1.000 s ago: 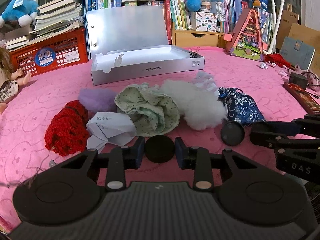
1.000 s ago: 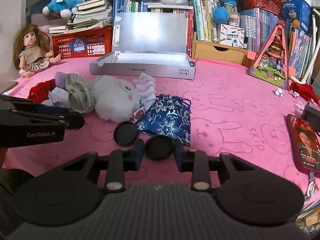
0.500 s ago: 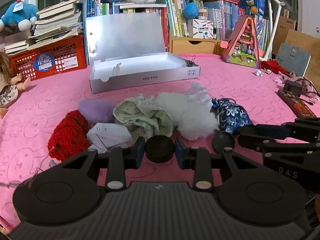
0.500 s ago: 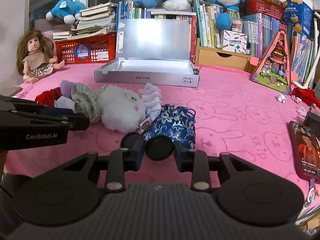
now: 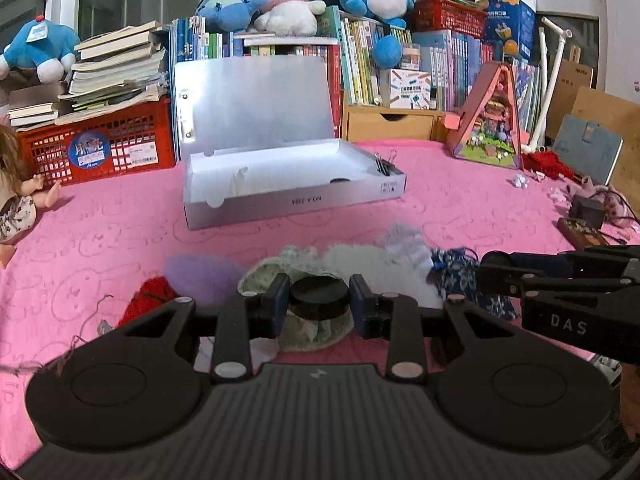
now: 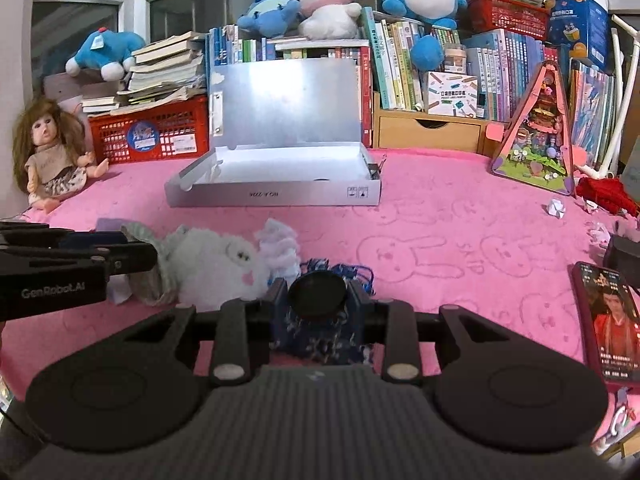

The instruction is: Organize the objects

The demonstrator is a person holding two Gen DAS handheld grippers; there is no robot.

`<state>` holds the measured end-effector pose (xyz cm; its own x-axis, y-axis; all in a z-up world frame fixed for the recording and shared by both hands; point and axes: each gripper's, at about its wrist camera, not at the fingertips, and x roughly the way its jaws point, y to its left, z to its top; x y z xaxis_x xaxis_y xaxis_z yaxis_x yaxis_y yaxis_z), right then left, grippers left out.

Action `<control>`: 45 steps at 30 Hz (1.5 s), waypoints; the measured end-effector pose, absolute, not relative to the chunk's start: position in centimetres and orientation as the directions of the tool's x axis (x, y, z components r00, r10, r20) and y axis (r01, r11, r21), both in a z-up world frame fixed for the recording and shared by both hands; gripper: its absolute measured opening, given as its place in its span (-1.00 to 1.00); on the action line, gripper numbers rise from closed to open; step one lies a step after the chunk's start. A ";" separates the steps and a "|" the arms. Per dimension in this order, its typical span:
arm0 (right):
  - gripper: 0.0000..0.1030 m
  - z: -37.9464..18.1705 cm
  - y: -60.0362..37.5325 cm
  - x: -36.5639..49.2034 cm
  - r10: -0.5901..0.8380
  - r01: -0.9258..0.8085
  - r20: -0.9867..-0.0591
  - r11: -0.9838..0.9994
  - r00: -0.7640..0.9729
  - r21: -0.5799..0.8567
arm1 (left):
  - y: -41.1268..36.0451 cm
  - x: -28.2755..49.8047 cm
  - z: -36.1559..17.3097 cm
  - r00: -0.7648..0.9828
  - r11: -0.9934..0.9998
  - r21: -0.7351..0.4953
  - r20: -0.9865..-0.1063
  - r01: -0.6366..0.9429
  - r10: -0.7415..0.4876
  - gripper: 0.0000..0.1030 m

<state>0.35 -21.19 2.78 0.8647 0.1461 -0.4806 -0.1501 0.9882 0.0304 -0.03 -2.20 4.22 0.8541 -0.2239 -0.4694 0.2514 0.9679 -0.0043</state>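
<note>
My left gripper (image 5: 319,306) is shut on a black round lid (image 5: 319,294), held above the pile. My right gripper (image 6: 318,303) is shut on another black round lid (image 6: 317,295), above a blue floral pouch (image 6: 320,340). An open silver box (image 5: 288,182) with its lid raised sits ahead on the pink cloth; it also shows in the right wrist view (image 6: 276,194). The pile holds a white fluffy toy (image 6: 216,268), a green patterned cloth (image 5: 312,328), a purple fluffy piece (image 5: 200,276) and red yarn (image 5: 148,300).
A doll (image 6: 48,152) sits at the left by a red crate (image 6: 152,136) of books. A bookshelf with plush toys lines the back. A triangular toy house (image 6: 540,140) stands at the right. A phone (image 6: 608,320) lies at the right edge.
Both grippers have risen with their black lids and the pile has dropped lower in view. The right gripper has moved forward over the blue pouch.
</note>
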 end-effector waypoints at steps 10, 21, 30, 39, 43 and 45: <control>-0.27 3.7 -21.6 2.7 0.150 -0.139 -0.475 0.989 0.867 0.059 | -1.7 2.2 4.8 0.857 0.974 -0.036 -0.468 0.224 -0.215 -0.29; -0.27 2.4 -22.2 2.0 0.136 -0.125 -0.492 0.991 0.860 0.055 | -0.9 -0.3 3.4 0.830 0.964 -0.039 -0.500 0.262 -0.246 -0.29; -0.27 1.5 -21.8 -0.2 0.149 -0.142 -0.508 0.988 0.849 0.053 | -1.8 -4.9 1.3 0.764 0.936 -0.026 -0.570 0.351 -0.303 -0.11; -0.27 1.0 -21.2 -1.8 0.161 -0.160 -0.520 0.986 0.839 0.047 | -3.0 -6.5 0.1 0.775 0.940 0.011 -0.569 0.342 -0.276 0.12; -0.27 0.8 -20.8 -2.7 0.157 -0.171 -0.521 0.985 0.839 0.022 | -2.8 -6.1 -0.6 0.776 0.952 -0.004 -0.579 0.305 -0.251 0.12; -0.27 0.6 -20.6 -3.0 0.162 -0.179 -0.528 0.984 0.834 0.018 | -2.8 -6.0 -0.7 0.782 0.955 0.001 -0.573 0.298 -0.243 0.10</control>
